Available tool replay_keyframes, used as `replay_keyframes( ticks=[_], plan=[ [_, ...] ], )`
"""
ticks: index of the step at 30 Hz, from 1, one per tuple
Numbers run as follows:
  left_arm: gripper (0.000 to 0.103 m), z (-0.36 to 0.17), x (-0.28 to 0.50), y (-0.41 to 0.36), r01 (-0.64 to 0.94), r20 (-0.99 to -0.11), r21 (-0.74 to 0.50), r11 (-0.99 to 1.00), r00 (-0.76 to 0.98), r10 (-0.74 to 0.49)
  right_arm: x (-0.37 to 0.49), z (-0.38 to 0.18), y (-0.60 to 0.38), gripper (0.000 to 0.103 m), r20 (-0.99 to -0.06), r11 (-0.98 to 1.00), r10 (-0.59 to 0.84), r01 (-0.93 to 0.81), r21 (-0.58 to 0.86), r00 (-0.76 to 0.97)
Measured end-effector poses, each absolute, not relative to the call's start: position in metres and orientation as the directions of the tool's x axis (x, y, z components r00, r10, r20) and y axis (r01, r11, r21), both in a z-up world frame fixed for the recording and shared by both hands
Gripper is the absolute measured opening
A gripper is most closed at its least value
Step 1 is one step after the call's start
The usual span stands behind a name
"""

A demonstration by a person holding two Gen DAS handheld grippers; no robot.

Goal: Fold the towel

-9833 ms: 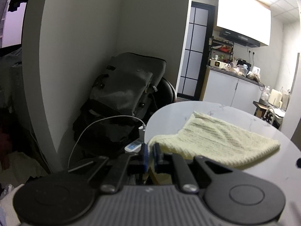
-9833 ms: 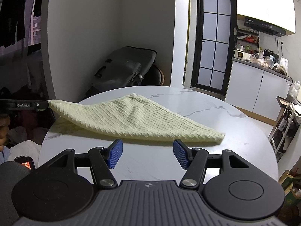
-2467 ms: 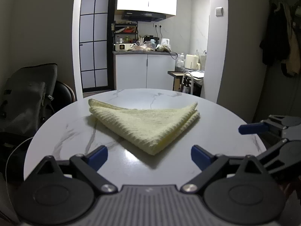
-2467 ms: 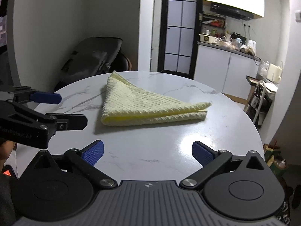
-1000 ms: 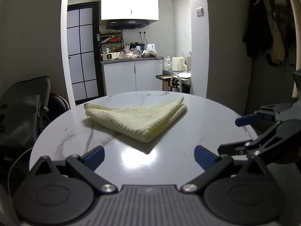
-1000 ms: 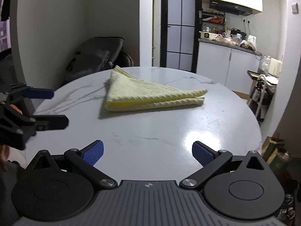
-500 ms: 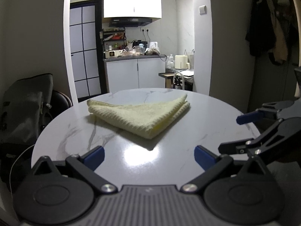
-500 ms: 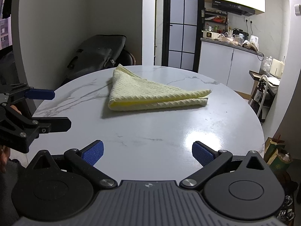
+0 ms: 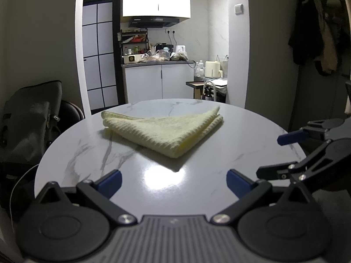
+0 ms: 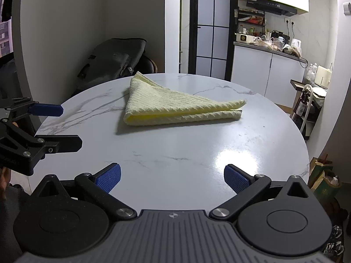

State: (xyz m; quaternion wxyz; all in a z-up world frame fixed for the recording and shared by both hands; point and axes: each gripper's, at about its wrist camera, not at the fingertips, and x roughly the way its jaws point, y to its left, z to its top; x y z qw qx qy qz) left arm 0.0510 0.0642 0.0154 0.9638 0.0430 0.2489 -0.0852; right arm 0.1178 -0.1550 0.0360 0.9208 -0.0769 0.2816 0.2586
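Jaws spread wide on both sides, nothing pinched: left gripper [image 9: 173, 180] has its two blue pads well apart above the near table edge, right gripper [image 10: 172, 178] the same. Each tool also shows in the other's view, off to the side of the table and clear of the cloth. Going left to right in the left wrist view: dark bag [image 9: 28, 118] on a chair by the wall, then round marble table [image 9: 87, 149], then towel [image 9: 163, 130] lying flat near the table's far-middle, then the other gripper at the right edge, hanging coats beyond it. Towel is pale yellow, waffle-knit, folded into a compact layered wedge; in the right wrist view its doubled edge faces the camera, layers stacked fairly even, one corner pointing back toward the bag. No pad touches it. Step judgement: folding looks done or nearly done, both tools sit apart from the cloth as if released. If another fold is wanted, next move calls for one gripper to come in low at a free corner, close on all layers together, and carry it across while the other pins the opposite side; thick stack may slip out of a shallow pinch, so bite deep. Otherwise just leave it. Counts: one towel, one table, two grippers, four blue pads, one bag. Kitchen counter [image 10: 267, 50] clutter in the background too small to count.
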Motion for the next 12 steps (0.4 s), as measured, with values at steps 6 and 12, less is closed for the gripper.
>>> replay_keyframes(
  ticks=[6, 12],
  plan=[
    [0.103, 0.0094, 0.0537, 0.0609, 0.192, -0.507, 0.062, 0.979, 0.852, -0.135, 0.1202, 0.0349, -0.1554, 0.103, -0.557, 0.853, 0.441, -0.522, 0.017, 0.703],
    [0.103, 0.0085, 0.0549, 0.0648, 0.175, -0.506, 0.049, 0.983, 0.853, -0.127, 0.1237, 0.0350, -0.1529, 0.103, -0.558, 0.851, 0.442, -0.525, 0.014, 0.702]
  ],
)
